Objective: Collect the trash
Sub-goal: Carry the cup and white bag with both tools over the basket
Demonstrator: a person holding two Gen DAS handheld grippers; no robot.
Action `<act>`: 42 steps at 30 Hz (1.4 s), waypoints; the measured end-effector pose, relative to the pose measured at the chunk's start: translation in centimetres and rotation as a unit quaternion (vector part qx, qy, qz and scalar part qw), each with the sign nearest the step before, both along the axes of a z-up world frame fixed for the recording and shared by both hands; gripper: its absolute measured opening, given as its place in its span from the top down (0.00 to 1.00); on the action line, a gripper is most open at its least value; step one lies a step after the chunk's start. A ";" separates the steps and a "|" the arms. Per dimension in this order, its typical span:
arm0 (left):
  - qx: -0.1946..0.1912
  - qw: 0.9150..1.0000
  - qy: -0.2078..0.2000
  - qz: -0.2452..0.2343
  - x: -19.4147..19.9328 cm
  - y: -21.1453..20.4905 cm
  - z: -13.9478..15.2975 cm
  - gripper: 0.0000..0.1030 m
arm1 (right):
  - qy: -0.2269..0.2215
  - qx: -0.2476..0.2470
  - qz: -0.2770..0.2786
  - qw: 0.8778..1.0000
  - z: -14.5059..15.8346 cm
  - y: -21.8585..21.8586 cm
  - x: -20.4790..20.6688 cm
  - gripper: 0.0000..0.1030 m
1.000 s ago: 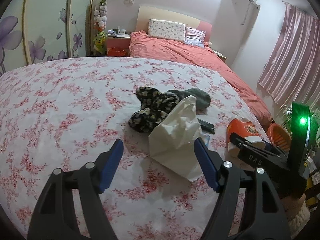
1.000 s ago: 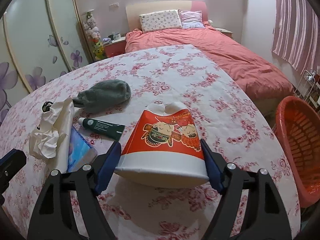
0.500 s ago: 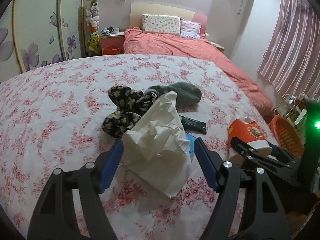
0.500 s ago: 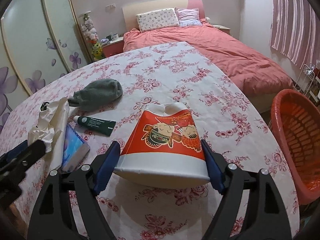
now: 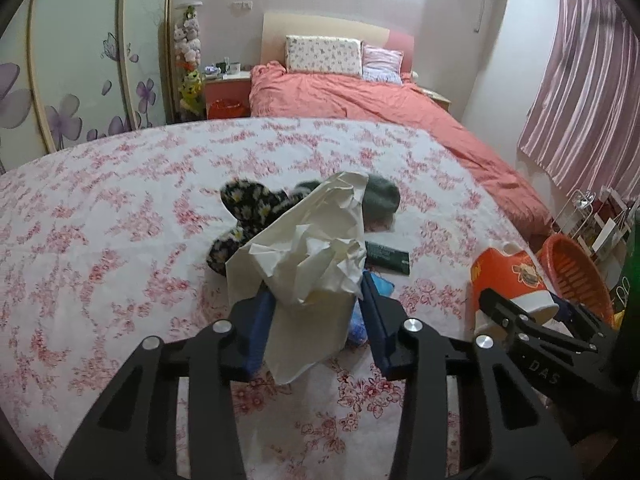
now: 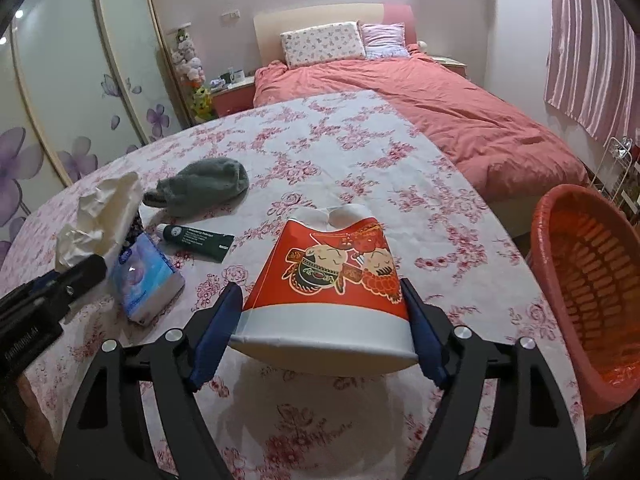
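Note:
A crumpled white paper wrapper [image 5: 316,248] lies on the flowered tablecloth [image 5: 120,240]. My left gripper [image 5: 318,304] has its jaws closing on it, and both blue pads touch the paper's sides. The wrapper [image 6: 104,212] and the left gripper's tip [image 6: 80,276] also show at the left of the right wrist view. My right gripper [image 6: 320,292] is shut on a red and white paper cup [image 6: 332,264] with cartoon figures, held on its side just above the cloth. That cup [image 5: 508,276] sits to the right in the left wrist view.
An orange plastic basket [image 6: 588,280] stands beside the table's right edge. A dark green tube [image 6: 196,236], a blue tissue pack [image 6: 144,276], a grey cloth [image 6: 204,184] and a black floral cloth [image 5: 248,208] lie near the wrapper. A bed [image 6: 460,120] stands behind.
My left gripper came forward around the white wrapper and its jaws narrowed onto it. My right gripper kept hold of the cup and shifted slightly towards the basket.

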State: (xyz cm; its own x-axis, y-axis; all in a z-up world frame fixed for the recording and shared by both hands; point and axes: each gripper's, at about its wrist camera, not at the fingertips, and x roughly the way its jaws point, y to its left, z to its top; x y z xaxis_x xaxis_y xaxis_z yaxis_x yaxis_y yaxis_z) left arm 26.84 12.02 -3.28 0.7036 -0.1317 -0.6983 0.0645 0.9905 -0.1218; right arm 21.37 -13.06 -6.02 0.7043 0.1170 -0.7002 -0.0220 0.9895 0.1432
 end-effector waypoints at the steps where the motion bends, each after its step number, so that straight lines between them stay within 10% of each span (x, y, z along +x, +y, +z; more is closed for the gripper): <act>1: -0.001 1.000 -0.003 0.000 -0.2 0.0 0.3 0.60 | -0.006 0.002 0.000 1.000 0.4 -0.2 -0.4 0.25; 24: -0.045 0.992 -0.052 -0.102 -3.4 -8.9 6.4 0.60 | -0.116 0.022 -0.083 0.990 6.5 -9.3 -6.4 0.25; 42: -0.084 0.964 -0.049 -0.249 -3.3 -24.4 7.1 0.59 | -0.158 0.032 -0.208 0.965 6.5 -20.4 -8.9 0.25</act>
State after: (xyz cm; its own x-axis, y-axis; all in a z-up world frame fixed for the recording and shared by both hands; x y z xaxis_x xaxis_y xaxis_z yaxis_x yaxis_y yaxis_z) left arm 23.58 -12.36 3.80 0.5861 -0.5747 -0.5711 0.5453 0.8012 -0.2465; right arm 12.48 -33.48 0.49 0.8763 -0.1866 -0.4441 0.3233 0.9113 0.2550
